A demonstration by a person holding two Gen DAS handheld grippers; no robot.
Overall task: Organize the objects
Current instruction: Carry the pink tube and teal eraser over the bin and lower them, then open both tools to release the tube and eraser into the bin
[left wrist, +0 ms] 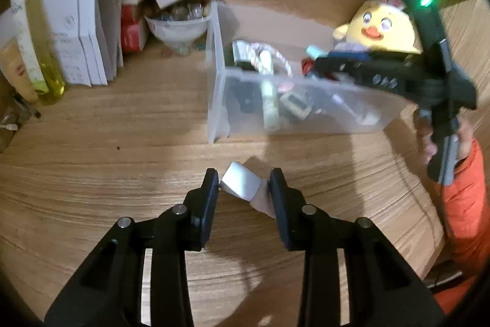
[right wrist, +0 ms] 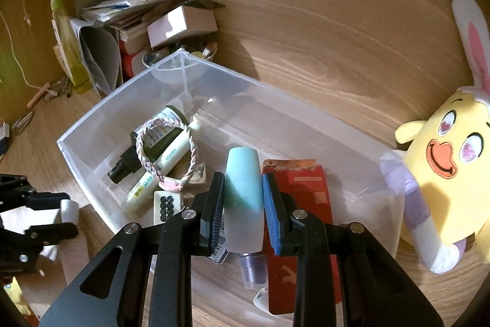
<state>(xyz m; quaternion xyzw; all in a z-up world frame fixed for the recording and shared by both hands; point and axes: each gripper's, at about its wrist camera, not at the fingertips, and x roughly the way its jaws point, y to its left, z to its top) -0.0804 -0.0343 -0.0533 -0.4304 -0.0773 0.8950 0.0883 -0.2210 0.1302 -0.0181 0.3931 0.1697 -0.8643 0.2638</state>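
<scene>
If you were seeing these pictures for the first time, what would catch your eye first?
Probably the bright yellow plush chick with rabbit ears, sitting just right of the clear plastic bin on the wooden desk. Next, the mint-green and frosted tube clamped in the right gripper over the bin.

Yellow plush chick on wooden desk

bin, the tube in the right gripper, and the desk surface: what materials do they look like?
Bin: translucent frosted plastic, since its contents show hazily through the walls. Tube in the right gripper: probably matte plastic or frosted glass, fading from mint green to cloudy clear; the look leaves it open. Desk: wood-grain surface with a slight sheen, likely laminate or veneer; whether solid wood cannot be told.
</scene>
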